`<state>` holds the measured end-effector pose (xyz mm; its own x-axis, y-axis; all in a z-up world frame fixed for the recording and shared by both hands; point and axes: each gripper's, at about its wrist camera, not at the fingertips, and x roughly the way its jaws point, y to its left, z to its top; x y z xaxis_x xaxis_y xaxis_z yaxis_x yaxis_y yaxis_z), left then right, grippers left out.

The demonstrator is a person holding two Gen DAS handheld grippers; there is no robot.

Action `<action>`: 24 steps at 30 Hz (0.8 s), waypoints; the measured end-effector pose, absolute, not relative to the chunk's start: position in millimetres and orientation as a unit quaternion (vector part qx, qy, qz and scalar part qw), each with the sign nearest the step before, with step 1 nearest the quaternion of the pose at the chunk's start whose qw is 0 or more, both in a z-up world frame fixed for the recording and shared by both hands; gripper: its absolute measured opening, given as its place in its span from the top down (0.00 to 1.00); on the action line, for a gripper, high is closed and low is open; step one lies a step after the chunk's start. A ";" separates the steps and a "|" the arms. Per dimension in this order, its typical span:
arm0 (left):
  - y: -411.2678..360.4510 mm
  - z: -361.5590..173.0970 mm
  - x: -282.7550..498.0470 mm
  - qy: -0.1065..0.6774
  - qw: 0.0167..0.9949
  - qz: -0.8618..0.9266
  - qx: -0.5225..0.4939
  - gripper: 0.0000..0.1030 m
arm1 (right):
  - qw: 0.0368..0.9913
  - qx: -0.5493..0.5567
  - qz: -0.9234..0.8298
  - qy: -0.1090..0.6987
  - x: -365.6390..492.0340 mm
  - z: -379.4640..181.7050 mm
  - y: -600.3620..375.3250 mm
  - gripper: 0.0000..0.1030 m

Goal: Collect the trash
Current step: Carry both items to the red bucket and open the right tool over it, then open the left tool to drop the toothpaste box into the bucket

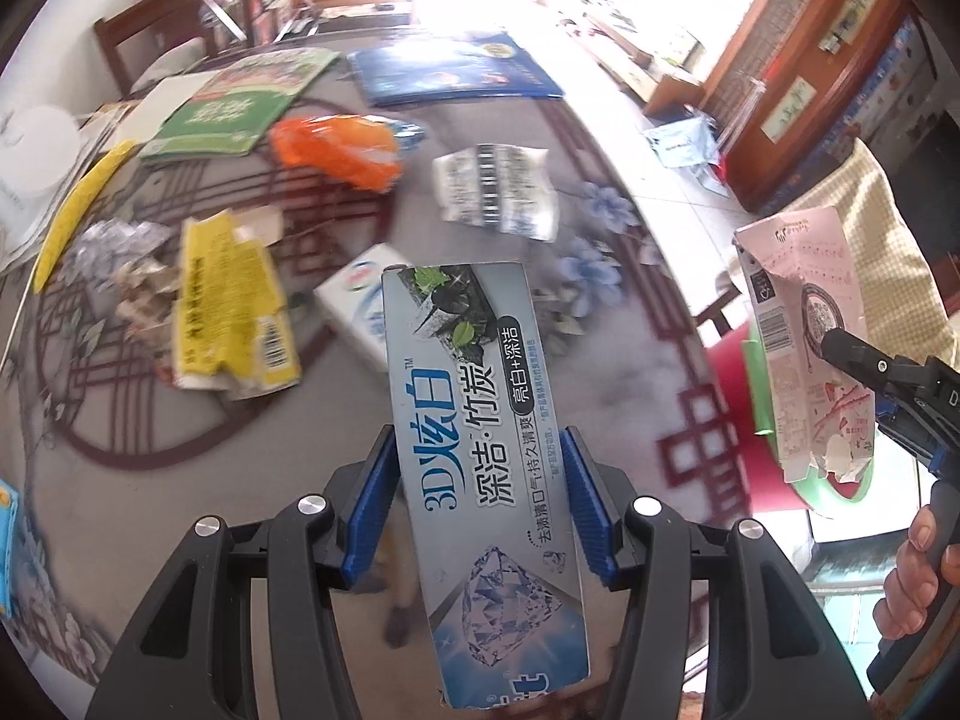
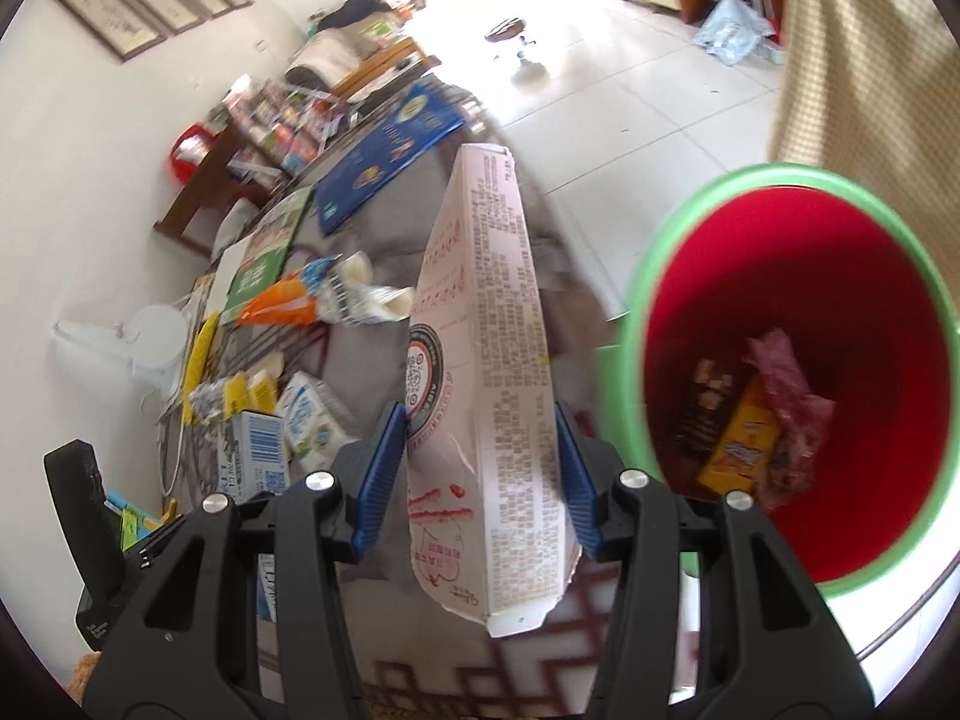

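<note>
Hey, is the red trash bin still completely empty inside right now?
No, the red trash bin already holds trash at its bottom, including a yellow wrapper and a crumpled pink wrapper.

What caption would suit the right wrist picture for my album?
Right gripper holds a pink carton beside the red bin, some trash already inside.

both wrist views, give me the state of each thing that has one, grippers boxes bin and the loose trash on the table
left gripper: jaws shut on toothpaste box
toothpaste box: held, lifted above table
right gripper: jaws shut on pink carton
pink carton: held, flattened, torn at lower end
red bin: open, partly filled with wrappers
yellow carton: crushed, lying on table
orange bag: crumpled, on table
</note>
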<state>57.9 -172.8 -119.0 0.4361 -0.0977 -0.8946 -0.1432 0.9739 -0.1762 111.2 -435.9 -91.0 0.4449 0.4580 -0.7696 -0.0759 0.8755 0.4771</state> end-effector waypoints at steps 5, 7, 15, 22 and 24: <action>-213.9 -108.0 74.5 0.524 0.846 -0.037 -0.097 0.51 | 0.844 0.210 0.106 0.482 106.3 -84.2 -490.5 0.53; -236.0 -102.7 82.2 0.520 0.848 -0.060 -0.085 0.51 | 0.847 0.218 0.080 0.478 103.2 -83.9 -515.2 0.53; -336.2 -82.8 113.0 0.501 0.846 -0.178 -0.048 0.51 | 0.838 0.255 0.007 0.482 87.6 -98.4 -575.4 0.40; -403.8 -70.5 133.1 0.480 0.845 -0.234 -0.005 0.49 | 0.849 0.260 -0.034 0.459 68.9 -91.1 -602.3 0.38; -415.1 -68.6 133.4 0.475 0.845 -0.244 -0.002 0.45 | 0.851 0.261 -0.042 0.453 65.3 -88.5 -608.8 0.38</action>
<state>133.4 -415.1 -68.6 0.4285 -0.4146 -0.8028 0.4116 0.8805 -0.2350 65.3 -608.8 -88.5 0.5867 0.1651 -0.7928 0.3082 0.8598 0.4071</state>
